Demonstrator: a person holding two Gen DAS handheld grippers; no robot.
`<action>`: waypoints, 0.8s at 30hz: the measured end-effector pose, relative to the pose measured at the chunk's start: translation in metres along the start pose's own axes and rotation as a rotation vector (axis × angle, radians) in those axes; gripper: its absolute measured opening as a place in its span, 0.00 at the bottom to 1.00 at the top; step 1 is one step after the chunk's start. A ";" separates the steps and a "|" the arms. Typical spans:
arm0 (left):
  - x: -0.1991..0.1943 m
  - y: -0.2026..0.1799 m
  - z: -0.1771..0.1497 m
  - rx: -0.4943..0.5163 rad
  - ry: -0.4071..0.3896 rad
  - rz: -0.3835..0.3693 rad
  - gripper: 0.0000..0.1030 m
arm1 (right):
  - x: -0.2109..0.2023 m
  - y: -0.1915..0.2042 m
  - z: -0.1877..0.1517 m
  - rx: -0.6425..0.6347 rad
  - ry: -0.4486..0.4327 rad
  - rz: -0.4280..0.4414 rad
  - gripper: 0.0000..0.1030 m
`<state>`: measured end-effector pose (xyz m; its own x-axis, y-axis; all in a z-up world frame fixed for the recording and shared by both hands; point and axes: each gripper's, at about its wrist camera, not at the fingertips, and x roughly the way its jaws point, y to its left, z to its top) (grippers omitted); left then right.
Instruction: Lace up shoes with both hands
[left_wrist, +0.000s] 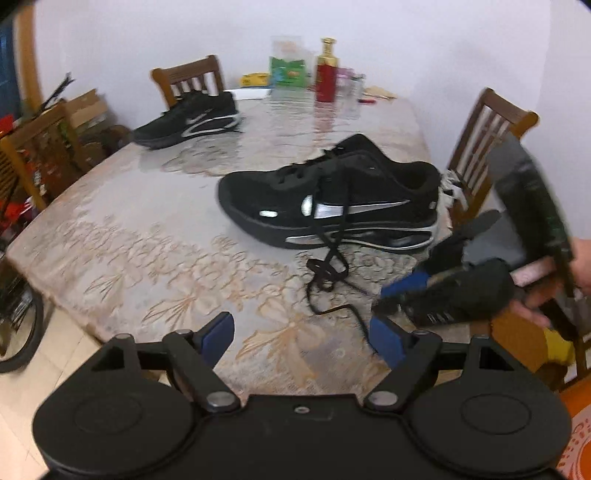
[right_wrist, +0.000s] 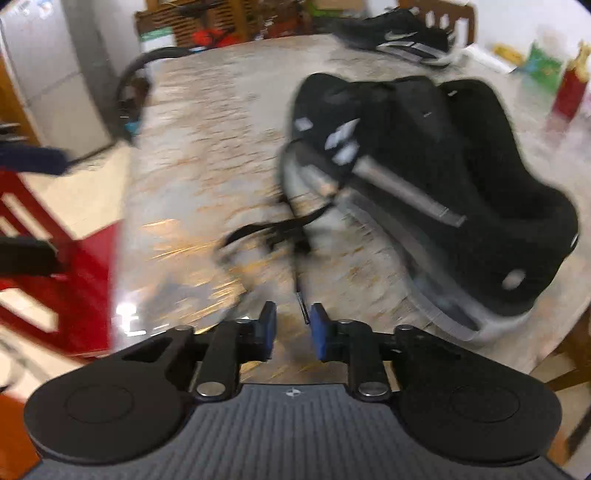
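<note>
A black sneaker with silver trim (left_wrist: 332, 199) lies on its side on the patterned table (left_wrist: 147, 229). Its loose black lace (left_wrist: 328, 273) trails in loops toward me. My left gripper (left_wrist: 303, 336) is open low over the table edge, and the lace end runs just past its right pad (left_wrist: 384, 339). In the blurred right wrist view the sneaker (right_wrist: 443, 166) lies to the right and the lace (right_wrist: 266, 232) leads to my right gripper (right_wrist: 293, 328). Its jaws stand narrow, with the lace tip in the gap and space on both sides. From the left wrist view, that gripper (left_wrist: 391, 295) sits beside the lace, held by a hand (left_wrist: 580, 266).
A second black sneaker (left_wrist: 188, 122) rests at the table's far left. A red bottle (left_wrist: 325, 77), a green packet (left_wrist: 288, 72) and small items stand at the far edge. Wooden chairs (left_wrist: 484, 147) surround the table. A bicycle wheel (left_wrist: 22, 332) stands left on the floor.
</note>
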<state>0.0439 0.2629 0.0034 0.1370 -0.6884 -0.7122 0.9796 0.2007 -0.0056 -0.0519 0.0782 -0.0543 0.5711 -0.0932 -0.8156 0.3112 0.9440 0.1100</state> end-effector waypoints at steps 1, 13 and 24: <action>0.003 -0.001 0.002 0.010 0.005 -0.009 0.76 | -0.005 0.001 -0.002 0.016 0.006 0.044 0.19; 0.019 -0.009 0.008 0.124 0.045 -0.014 0.76 | -0.007 0.010 -0.021 0.001 -0.118 -0.069 0.20; 0.022 -0.031 0.024 0.506 -0.071 -0.117 0.75 | -0.071 -0.020 -0.005 0.130 -0.146 0.155 0.02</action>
<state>0.0199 0.2251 0.0043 0.0143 -0.7350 -0.6779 0.9350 -0.2303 0.2695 -0.1022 0.0678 -0.0009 0.7204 -0.0043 -0.6936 0.3009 0.9029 0.3069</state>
